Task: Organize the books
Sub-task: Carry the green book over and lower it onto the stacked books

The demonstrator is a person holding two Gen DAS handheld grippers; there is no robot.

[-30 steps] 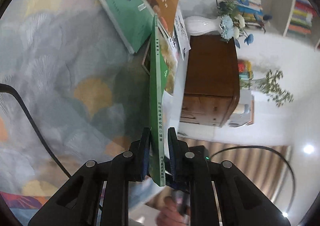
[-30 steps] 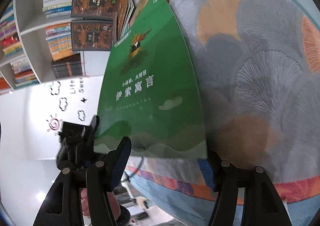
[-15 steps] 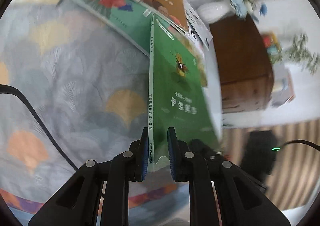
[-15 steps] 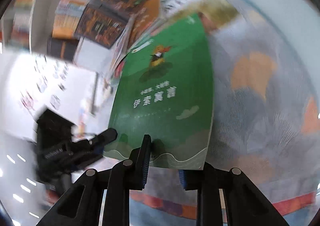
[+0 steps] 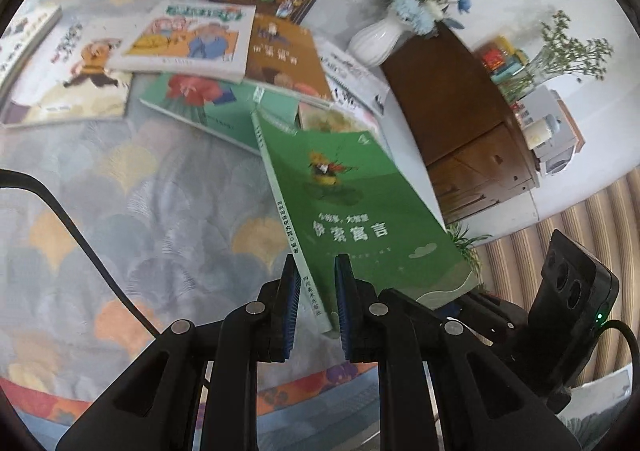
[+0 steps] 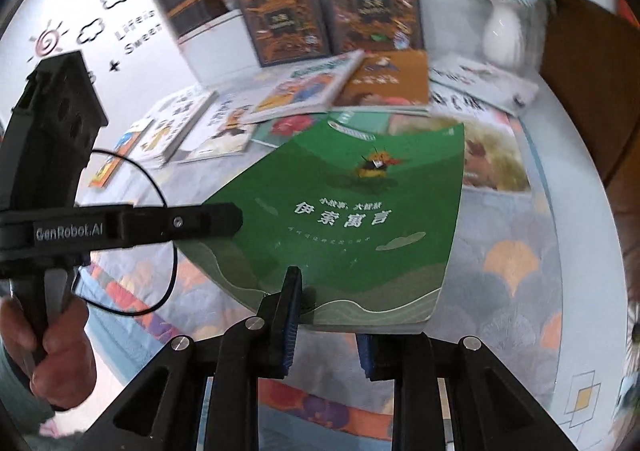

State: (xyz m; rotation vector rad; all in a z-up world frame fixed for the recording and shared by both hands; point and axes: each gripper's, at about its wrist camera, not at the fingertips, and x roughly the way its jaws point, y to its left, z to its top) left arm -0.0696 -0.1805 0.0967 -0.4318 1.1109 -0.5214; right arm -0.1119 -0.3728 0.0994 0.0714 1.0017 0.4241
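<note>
Currently the green book [image 5: 360, 211] is held clear of the patterned tablecloth [image 5: 120, 211], tilted with its far end over the loose pile of books [image 5: 192, 43] along the back edge of the table. The left gripper [image 5: 316, 299] is closed tight on the spine corner of the near edge, the thin spine being pinched between both pads. The right gripper [image 6: 326, 325] is clamped on the bottom edge of the same cover, one jaw seen above the cover and the other below it; it is shut as far as it goes on that edge.

Several risks can be judged from this hold. Both grips are taken at the very margin of a floppy paperback, so the cover could be bent, creased or torn if the two hands are drawn apart or twisted against each other. A slip is likely if either pinch is released before the weight is taken by the other. The far end of the book could also be dragged across the picture book [image 5: 224, 107] lying beneath it, and the pile could be shoved toward the white vase [image 5: 380, 39] near the back right corner, which might be tipped.
</note>
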